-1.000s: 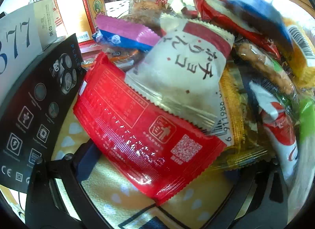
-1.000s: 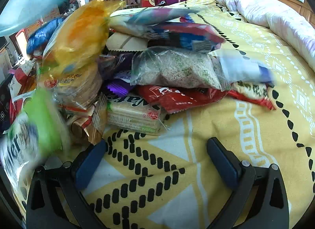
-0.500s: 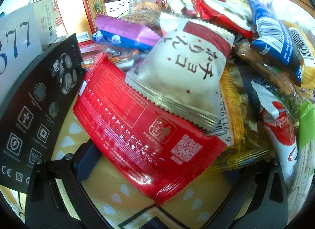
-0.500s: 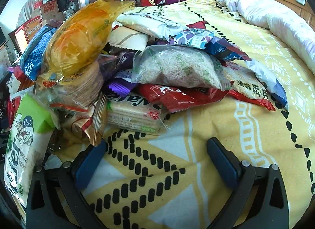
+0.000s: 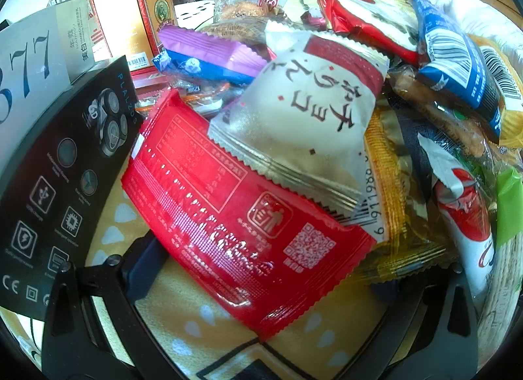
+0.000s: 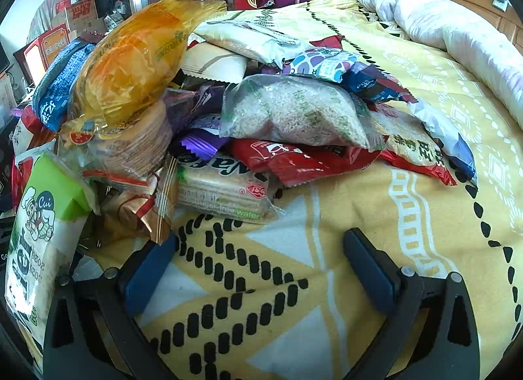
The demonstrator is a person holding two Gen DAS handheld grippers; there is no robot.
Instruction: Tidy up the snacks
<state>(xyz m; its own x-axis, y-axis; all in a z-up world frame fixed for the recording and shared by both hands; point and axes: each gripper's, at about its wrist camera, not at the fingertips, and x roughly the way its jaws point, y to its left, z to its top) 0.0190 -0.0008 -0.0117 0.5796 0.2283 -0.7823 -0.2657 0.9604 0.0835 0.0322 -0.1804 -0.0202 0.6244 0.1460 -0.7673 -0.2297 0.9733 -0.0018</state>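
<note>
A heap of snack packets lies on a yellow patterned bedspread [image 6: 343, 216]. In the left wrist view, my left gripper [image 5: 261, 285] is open; a large red packet [image 5: 235, 213] lies between its jaws, with a white packet with red characters [image 5: 307, 121] on top of it. In the right wrist view, my right gripper [image 6: 261, 262] is open and empty over bare bedspread, just short of a wafer packet [image 6: 222, 193]. Behind it lie a red packet [image 6: 294, 157], a clear bag of grainy snack [image 6: 294, 112] and an orange bag [image 6: 137, 59].
A black box [image 5: 59, 180] stands left of my left gripper, with a white box [image 5: 29, 66] and a red carton [image 5: 130, 13] behind it. A green-and-white bag [image 6: 42, 229] leans at the right view's left edge. A white quilt [image 6: 451, 36] lies at far right.
Packets that were falling and blurred have settled onto the heap in both views. Neither gripper has moved.
</note>
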